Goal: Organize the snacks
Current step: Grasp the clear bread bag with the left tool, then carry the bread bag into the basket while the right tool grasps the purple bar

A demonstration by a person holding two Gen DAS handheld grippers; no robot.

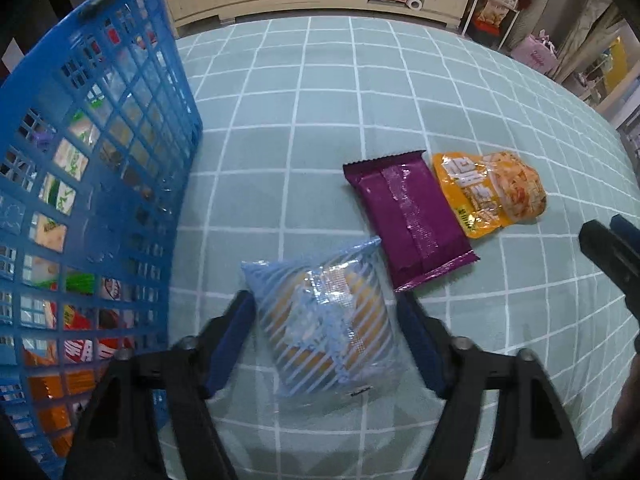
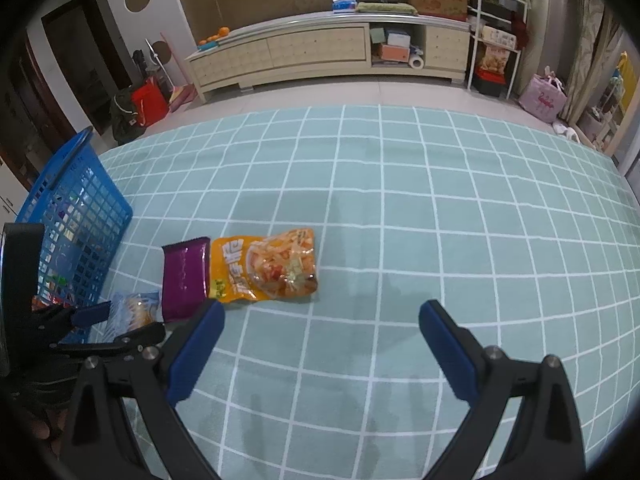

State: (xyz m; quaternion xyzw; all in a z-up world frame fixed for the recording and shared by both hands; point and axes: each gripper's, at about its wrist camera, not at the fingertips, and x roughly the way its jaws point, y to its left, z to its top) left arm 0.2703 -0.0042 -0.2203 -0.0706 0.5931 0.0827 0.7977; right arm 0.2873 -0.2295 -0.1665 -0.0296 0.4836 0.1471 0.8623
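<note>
Three snacks lie loose on the checked cloth (image 1: 320, 92), right of the blue basket (image 1: 100, 160) — nearest it the striped blue packet (image 1: 328, 320). My left gripper (image 1: 326, 344) points steeply down astride it, pads flanking, not yet pressing. My right gripper (image 2: 320, 344) hangs wide — empty.

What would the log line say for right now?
left gripper: around blue striped packet | right gripper: open, empty | blue basket: holds snacks
</note>
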